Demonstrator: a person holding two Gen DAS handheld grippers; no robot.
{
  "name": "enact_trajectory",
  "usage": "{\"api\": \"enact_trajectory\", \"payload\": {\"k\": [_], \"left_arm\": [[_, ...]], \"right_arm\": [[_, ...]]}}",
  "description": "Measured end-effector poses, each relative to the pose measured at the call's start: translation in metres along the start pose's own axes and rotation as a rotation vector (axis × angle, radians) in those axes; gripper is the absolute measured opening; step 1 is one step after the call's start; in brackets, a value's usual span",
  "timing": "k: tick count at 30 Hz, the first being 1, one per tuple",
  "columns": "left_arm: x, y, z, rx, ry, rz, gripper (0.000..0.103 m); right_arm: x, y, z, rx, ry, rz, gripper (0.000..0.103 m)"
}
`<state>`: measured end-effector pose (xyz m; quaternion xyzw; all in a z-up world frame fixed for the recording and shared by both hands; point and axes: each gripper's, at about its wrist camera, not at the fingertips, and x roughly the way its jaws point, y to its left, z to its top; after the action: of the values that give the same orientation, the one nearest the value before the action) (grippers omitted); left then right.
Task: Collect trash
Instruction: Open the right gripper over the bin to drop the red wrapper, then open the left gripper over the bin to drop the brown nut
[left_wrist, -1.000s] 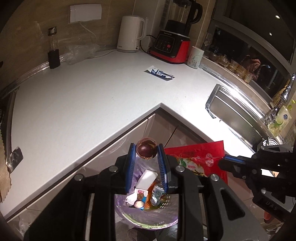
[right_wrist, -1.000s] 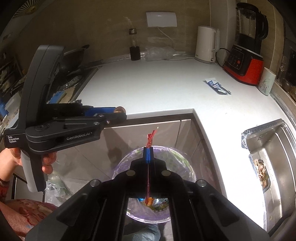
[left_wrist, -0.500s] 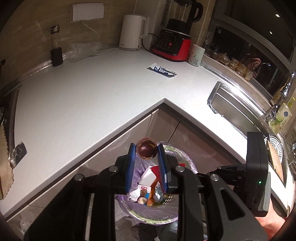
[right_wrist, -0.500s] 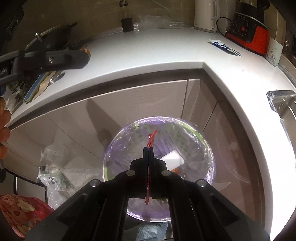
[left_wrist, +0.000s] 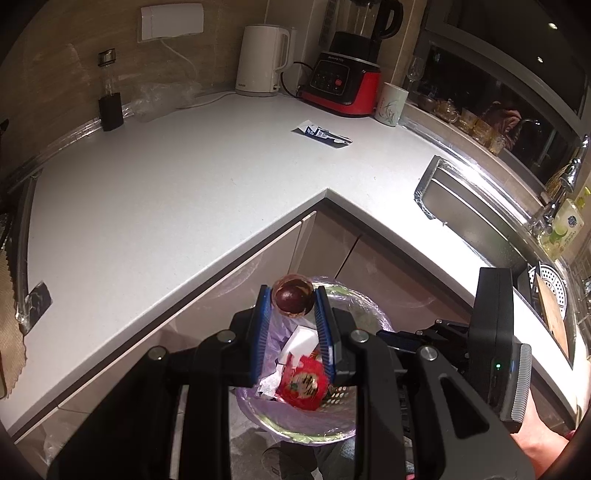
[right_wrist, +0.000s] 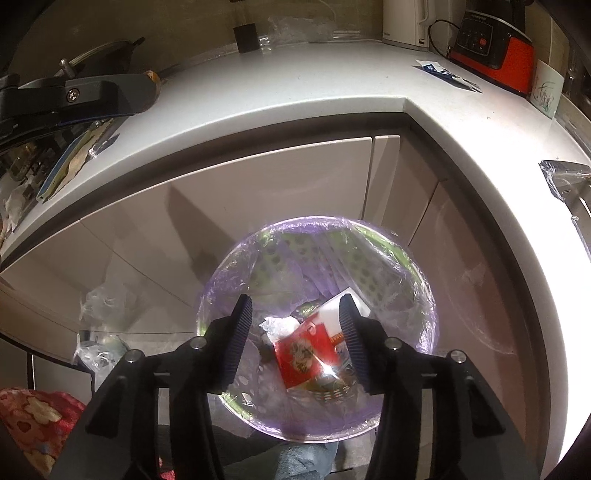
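Observation:
My left gripper (left_wrist: 292, 295) is shut on a dark red fruit shell (left_wrist: 292, 298) and holds it above the far rim of the trash bin (left_wrist: 364, 304). The bin, lined with a purple bag (right_wrist: 236, 266), stands on the floor below the counter corner. My right gripper (right_wrist: 295, 314) is open and empty right above the bin. A red snack wrapper (right_wrist: 304, 352) lies loose inside on other trash; it also shows in the left wrist view (left_wrist: 304, 384). A blue and white wrapper (left_wrist: 321, 133) lies on the white counter (left_wrist: 166, 184).
A white kettle (left_wrist: 260, 61), a red blender (left_wrist: 345, 79), a mug (left_wrist: 393, 104) and a dark bottle (left_wrist: 110, 98) stand along the back wall. A sink (left_wrist: 476, 218) lies to the right. Cabinet doors (right_wrist: 258, 184) stand behind the bin. A plastic bag (right_wrist: 99, 332) lies on the floor.
My right gripper dropped over the bin, opened and let go of the red wrapper, which now lies in the bin. My left gripper has kept hold of the fruit shell.

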<state>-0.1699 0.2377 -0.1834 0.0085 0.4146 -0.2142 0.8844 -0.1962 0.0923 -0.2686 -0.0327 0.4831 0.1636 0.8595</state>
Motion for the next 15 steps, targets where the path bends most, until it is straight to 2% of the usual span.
{"api": "enact_trajectory", "payload": {"k": [3,6,11,15], "left_arm": [[0.002,-0.003,-0.001,0.004,0.004,-0.004,0.024],[0.005,-0.006,-0.002,0.01,0.014,-0.012,0.024],[0.016,-0.015,-0.009,0.028,0.038,-0.029,0.024],[0.033,-0.024,-0.02,0.047,0.074,-0.052,0.024]], "right_arm": [[-0.008,0.002,0.001,-0.013,-0.01,-0.017,0.064],[-0.026,0.0,0.0,-0.013,-0.04,-0.06,0.08],[-0.07,-0.015,-0.008,0.027,-0.099,-0.141,0.09],[-0.104,-0.028,-0.013,0.064,-0.147,-0.192,0.091]]}}
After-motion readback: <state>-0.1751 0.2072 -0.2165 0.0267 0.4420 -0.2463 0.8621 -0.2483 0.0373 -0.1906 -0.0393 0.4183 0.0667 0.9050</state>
